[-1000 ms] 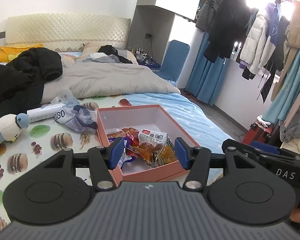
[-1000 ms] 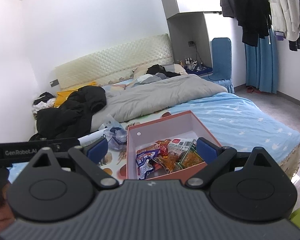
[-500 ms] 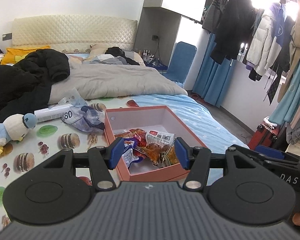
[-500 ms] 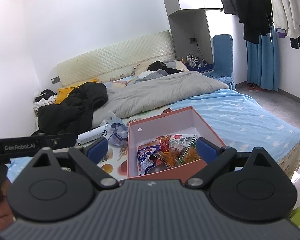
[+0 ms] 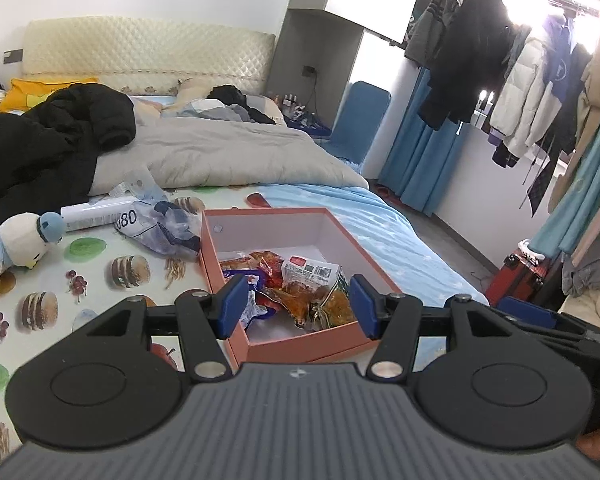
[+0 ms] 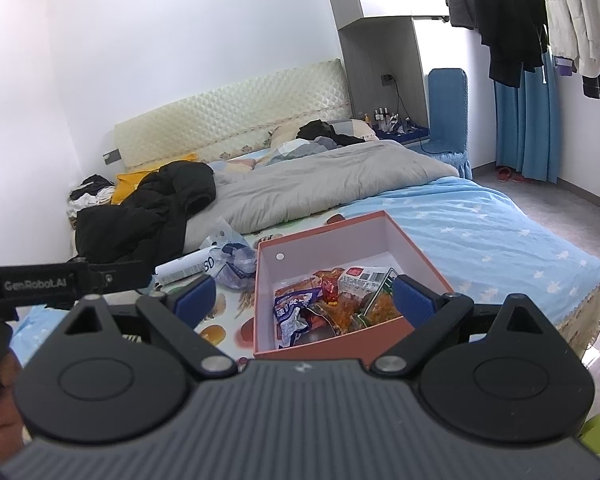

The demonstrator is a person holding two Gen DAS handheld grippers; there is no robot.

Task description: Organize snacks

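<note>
where visible, roughly five snack packets (image 5: 296, 280)

box (image 5: 342, 236): matt card, salmon outside, pale smooth lining;
snack packets (image 5: 300, 284): glossy crinkled plastic film;
bedsheet (image 5: 100, 264): smooth printed cloth, food pics;
quilt (image 5: 220, 156): soft grey cloth, matt;
headboard (image 5: 140, 52): cream quilted padding, slight sheen;
plush toy (image 5: 16, 240): fuzzy fabric;
left gripper (image 5: 298, 306): matt black plastic, ribbed grey body, blue pads, metal pivot pins
</note>
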